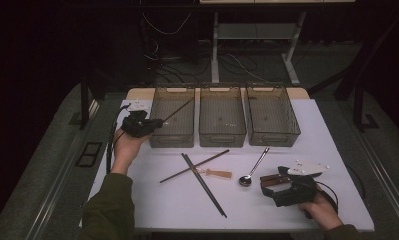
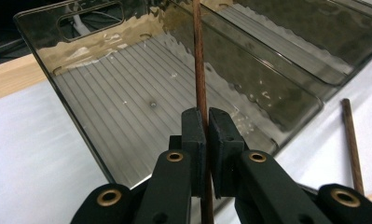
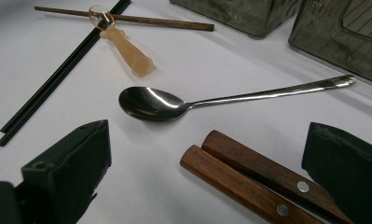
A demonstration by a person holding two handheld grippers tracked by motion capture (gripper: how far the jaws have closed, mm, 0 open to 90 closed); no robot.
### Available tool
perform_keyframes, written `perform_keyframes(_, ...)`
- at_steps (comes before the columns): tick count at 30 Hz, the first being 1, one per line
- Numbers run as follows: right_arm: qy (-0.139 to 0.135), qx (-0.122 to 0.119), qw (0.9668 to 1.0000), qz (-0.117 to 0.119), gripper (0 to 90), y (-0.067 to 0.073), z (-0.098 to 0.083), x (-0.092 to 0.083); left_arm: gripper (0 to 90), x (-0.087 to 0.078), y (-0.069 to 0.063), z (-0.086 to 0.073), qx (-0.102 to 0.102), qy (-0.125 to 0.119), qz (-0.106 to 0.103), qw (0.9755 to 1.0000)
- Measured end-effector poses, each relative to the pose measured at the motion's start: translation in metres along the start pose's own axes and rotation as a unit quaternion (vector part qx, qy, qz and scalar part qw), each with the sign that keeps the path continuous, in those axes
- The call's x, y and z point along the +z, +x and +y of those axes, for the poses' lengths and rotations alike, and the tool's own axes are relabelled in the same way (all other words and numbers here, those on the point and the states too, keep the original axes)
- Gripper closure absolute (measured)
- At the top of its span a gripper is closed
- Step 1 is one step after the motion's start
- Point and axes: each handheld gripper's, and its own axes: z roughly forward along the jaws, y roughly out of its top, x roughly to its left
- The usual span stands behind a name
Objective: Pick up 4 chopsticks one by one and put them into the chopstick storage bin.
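From the high view, the left gripper (image 1: 154, 121) sits at the near-left corner of the left bin (image 1: 173, 116), clenched on a brown chopstick (image 1: 179, 109) that slants up and out over that bin. The right gripper (image 1: 273, 181) rests low on the white surface (image 1: 152, 200) at the near right, beside two wooden handles (image 1: 276, 178). A second brown chopstick (image 1: 194, 166), a black pair (image 1: 204, 185), a small pale utensil (image 1: 214, 173) and a metal spoon (image 1: 253, 167) lie between the hands.

The left gripper view confirms the grip: the pads (image 2: 193, 135) pinch the brown chopstick (image 2: 200, 70), its shaft reaching over the ribbed floor of the left bin (image 2: 127, 93). The step looks like sorting, with this stick about to go in. Next, the gripper likely needs to lower the stick past the rim, then let go.

In the right gripper view, the jaws stand wide apart and released around the wooden handles (image 3: 249, 175), not yet pressing them; the metal spoon (image 3: 174, 105) lies just beyond.
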Motion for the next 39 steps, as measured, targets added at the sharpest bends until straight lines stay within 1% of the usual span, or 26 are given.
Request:
perform_keyframes(2,0.0,0.0,1.0,0.0,1.5,0.0,0.0,0.0,84.4,0.004,0.001,0.003,-0.005,-0.001,0.003,1.0)
perform_keyframes(5,-0.001,0.001,1.0,0.0,1.5,0.0,0.0,0.0,84.4,0.01,0.003,0.006,-0.007,0.005,0.009,0.9999)
perform_keyframes(10,-0.001,0.001,1.0,0.002,1.5,0.0,0.0,-0.001,84.4,0.019,0.006,0.012,-0.022,0.006,0.013,0.9997)
perform_keyframes(16,-0.004,0.001,1.0,0.003,1.5,0.001,0.0,-0.001,84.4,0.033,0.006,0.014,-0.029,0.01,0.022,0.9993)
perform_keyframes(18,-0.005,0.002,1.0,0.003,1.5,0.001,0.0,-0.002,84.4,0.037,0.007,0.014,-0.037,0.01,0.024,0.999)
perform_keyframes(21,-0.006,0.003,1.0,0.005,1.5,0.0,0.0,-0.002,84.3,0.043,0.01,0.013,-0.042,0.007,0.03,0.9986)
perform_keyframes(24,-0.007,0.002,1.0,0.006,1.5,0.0,0.0,-0.002,84.3,0.048,0.011,0.012,-0.044,0.011,0.034,0.9984)
perform_keyframes(29,-0.008,0.003,0.9999,0.007,1.5,0.0,0.0,-0.003,84.4,0.052,0.013,0.01,-0.049,0.02,0.04,0.9978)
perform_keyframes(35,-0.007,0.002,0.9999,0.007,1.5,0.001,0.0,-0.003,83.9,0.054,0.012,0.01,-0.05,0.022,0.044,0.9975)
perform_keyframes(39,-0.007,0.002,0.9999,0.007,1.5,0.001,0.0,-0.003,78.8,0.055,0.01,0.01,-0.048,0.022,0.049,0.9974)
